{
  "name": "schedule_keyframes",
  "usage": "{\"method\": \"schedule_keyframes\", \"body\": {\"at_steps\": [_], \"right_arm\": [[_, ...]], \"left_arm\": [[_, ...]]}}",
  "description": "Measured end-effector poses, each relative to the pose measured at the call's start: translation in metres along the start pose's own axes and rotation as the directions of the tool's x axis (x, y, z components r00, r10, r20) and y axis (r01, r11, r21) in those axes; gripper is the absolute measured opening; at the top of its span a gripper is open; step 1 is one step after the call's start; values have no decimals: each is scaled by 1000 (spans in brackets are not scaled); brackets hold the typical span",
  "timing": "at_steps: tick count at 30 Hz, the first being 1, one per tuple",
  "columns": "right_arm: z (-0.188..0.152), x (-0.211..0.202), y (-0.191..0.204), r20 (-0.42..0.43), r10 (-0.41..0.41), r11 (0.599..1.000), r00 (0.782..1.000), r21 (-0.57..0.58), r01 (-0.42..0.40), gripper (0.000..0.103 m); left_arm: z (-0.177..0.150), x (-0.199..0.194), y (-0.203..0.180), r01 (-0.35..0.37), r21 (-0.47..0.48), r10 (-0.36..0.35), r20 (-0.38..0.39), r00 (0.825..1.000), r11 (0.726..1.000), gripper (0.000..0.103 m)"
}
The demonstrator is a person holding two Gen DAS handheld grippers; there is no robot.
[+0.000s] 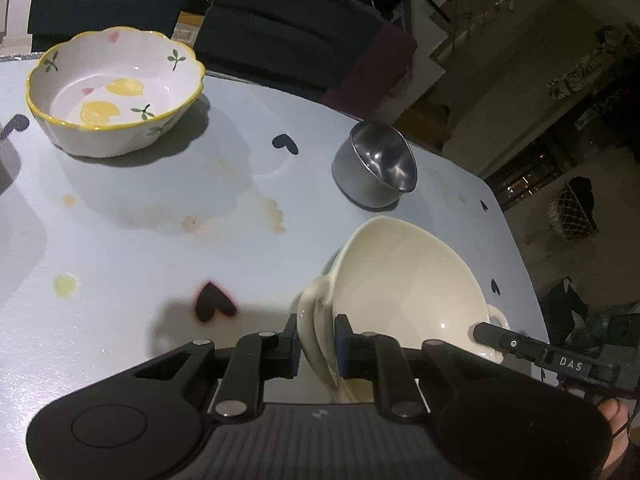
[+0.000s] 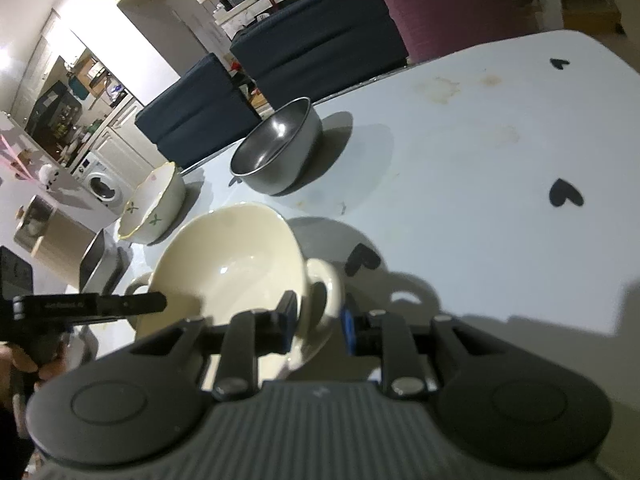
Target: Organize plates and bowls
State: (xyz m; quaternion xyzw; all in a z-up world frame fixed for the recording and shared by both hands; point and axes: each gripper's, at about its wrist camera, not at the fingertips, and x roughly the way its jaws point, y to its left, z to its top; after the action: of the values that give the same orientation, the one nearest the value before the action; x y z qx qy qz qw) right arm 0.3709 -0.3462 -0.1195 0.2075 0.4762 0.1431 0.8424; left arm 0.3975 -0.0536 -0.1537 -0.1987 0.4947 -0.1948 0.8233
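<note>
Handles are why I have both grippers on this one dish: the cream two-handled bowl (image 1: 404, 280) has a loop ear on each side, and I judge a hold on both keeps so wide a bowl from tipping. In the left wrist view my left gripper (image 1: 317, 344) has its blue-padded fingers together on the near handle (image 1: 314, 320), pads pressing its two faces. In the right wrist view my right gripper (image 2: 318, 320) brackets the opposite handle (image 2: 326, 292); the left pad sits against it, but I cannot tell whether the right pad (image 2: 347, 326) touches, since a sliver of shadow shows there.

The bowl sits at the near corner of the pale blue table (image 1: 140, 240) with its black heart stickers, seemingly tilted toward the left gripper, though the fisheye may exaggerate that.

Farther across the table stand the steel bowl (image 1: 376, 164) and the scalloped lemon-print bowl (image 1: 116, 92), well apart from each other and both upright. I read the cream bowl as the biggest, so the smaller two would probably nest inside it.

Old stains (image 1: 240, 208) mark the tabletop between them.
</note>
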Motion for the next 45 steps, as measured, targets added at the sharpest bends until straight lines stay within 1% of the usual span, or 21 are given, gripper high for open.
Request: {"method": "schedule_keyframes", "body": {"at_steps": [5,9,11,16,20,26,33,37,42,45], "right_arm": [[-3,0,4,9,-14,1000,1000,-16,14,26],[-4,1,10,18,-33,999,999,-39,34,27],[-7,1,13,29,-40,998,999,-48,42,27],[-10,-3,19,56,-55,995,997,-78,59,27],[-12,-12,25,80,-50,994,996,-96,57,27],[-14,-41,46,112,-39,994,993,-99,50,27],[-24,-81,82,137,-24,993,990,-112,39,26],[-34,-104,100,143,0,993,990,-113,16,26],[-45,-126,121,145,18,992,989,-129,1,26],[-48,-134,133,133,27,991,991,-130,-9,26]], "left_arm": [[-1,0,-2,-3,29,3,13,1000,1000,18],[-7,0,-5,-22,61,17,76,997,998,18],[-8,0,-5,-29,72,23,91,996,997,18],[-11,-5,-6,-35,75,26,119,993,997,19],[-12,-19,-12,-41,73,30,143,989,997,19],[-23,-63,-26,-56,57,45,178,983,997,19],[-46,-123,-39,-73,26,66,200,978,997,19],[-61,-156,-48,-88,21,82,220,972,996,19],[-81,-195,-53,-105,5,101,248,964,994,19],[-95,-216,-52,-111,-14,111,262,959,994,19]]}}
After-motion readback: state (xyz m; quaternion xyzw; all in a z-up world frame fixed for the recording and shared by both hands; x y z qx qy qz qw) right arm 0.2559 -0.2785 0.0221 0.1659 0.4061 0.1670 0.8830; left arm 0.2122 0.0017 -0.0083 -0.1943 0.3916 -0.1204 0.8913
